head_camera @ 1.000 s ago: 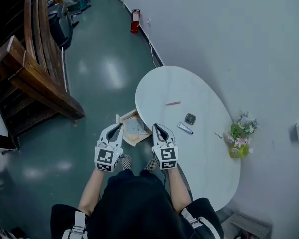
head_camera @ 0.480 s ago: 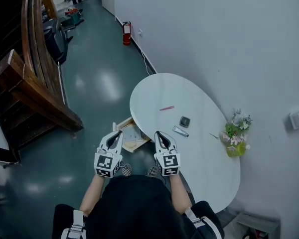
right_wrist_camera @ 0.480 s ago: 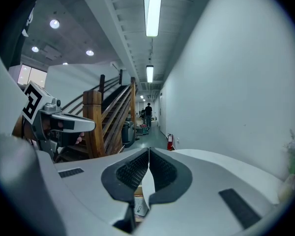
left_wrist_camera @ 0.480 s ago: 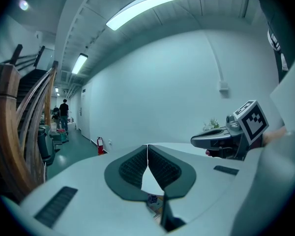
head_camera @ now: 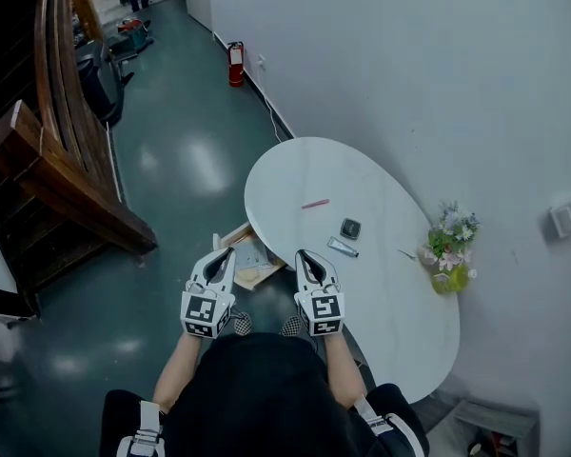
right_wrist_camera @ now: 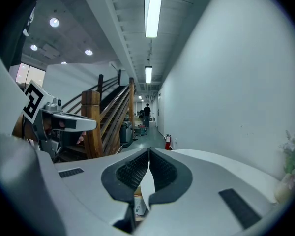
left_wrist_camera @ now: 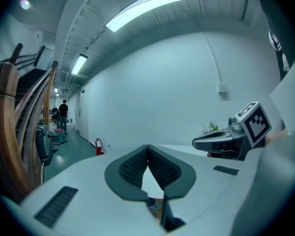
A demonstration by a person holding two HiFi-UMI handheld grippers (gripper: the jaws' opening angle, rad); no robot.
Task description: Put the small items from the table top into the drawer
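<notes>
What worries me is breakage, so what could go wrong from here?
1. The flower vase stands at the table rim; reaching for the tiny item beside it might tip it.
2. The pink pen lies flat and thin; jaws may push it away.
3. The drawer shows only partly beside the table edge; a dropped item could miss it.

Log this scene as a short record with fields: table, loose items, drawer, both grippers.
table: white oval table, close to the wall
loose items: pink pen, dark square item, small grey tube, lying apart on the tabletop
also on table: flower pot at the wall-side edge
drawer: wooden drawer, pulled open at the table's edge, papers inside
left gripper: shut, empty, beside the drawer
right gripper: shut, empty, at the table's near edge
progress: the three items not yet picked up
</notes>
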